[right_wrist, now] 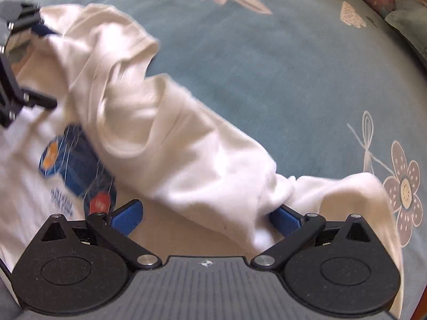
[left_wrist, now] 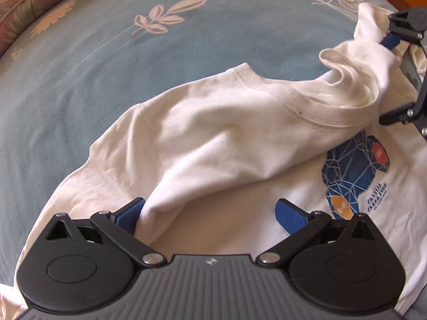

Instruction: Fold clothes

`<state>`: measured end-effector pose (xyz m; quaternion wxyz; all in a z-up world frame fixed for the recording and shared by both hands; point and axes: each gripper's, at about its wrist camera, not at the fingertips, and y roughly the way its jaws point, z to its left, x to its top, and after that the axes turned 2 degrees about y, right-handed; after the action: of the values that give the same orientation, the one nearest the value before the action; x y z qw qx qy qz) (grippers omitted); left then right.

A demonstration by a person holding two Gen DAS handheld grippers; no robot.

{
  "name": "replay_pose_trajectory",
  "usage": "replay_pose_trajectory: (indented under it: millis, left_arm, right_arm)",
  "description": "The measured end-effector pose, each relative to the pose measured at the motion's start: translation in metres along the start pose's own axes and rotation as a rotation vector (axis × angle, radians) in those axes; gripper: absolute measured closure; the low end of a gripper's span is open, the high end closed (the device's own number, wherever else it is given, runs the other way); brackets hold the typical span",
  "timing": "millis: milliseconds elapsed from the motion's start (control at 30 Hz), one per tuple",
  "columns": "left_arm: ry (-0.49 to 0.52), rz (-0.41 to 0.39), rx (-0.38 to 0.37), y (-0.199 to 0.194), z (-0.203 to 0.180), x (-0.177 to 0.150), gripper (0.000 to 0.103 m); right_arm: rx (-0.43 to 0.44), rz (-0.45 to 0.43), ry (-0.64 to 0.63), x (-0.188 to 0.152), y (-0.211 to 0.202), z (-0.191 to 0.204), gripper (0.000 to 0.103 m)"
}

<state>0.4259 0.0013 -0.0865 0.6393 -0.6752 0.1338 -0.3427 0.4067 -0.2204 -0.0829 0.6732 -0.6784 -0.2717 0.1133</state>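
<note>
Blue floral bedspread (left_wrist: pixel 133 66) under a white T-shirt (left_wrist: pixel 213 122), upper part doubled over toward its blue printed graphic (left_wrist: pixel 352 165). Left gripper (left_wrist: pixel 210 213): jaws wide apart, folded cloth between them, touching the left pad only. Right gripper (right_wrist: pixel 205 217): jaws likewise spread, bunched sleeve draped against its right pad; nothing clamped.

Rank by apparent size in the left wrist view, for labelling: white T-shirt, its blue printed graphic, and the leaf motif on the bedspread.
1. white T-shirt
2. blue printed graphic
3. leaf motif, though it lies farther away, so this placing is unsure.
</note>
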Motion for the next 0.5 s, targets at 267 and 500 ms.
replay_pose_trajectory:
  millis: [267,500]
  left_arm:
    - [-0.059,-0.095,-0.023,-0.029,0.035,0.037,0.001]
    - [0.051,-0.162,-0.011,-0.018,0.044,0.078,0.004]
  right_arm:
    - [0.128,-0.172,0.058,0.010,-0.047,-0.029,0.000]
    - [0.081,-0.281,-0.017,0.056,-0.039,-0.058,0.000]
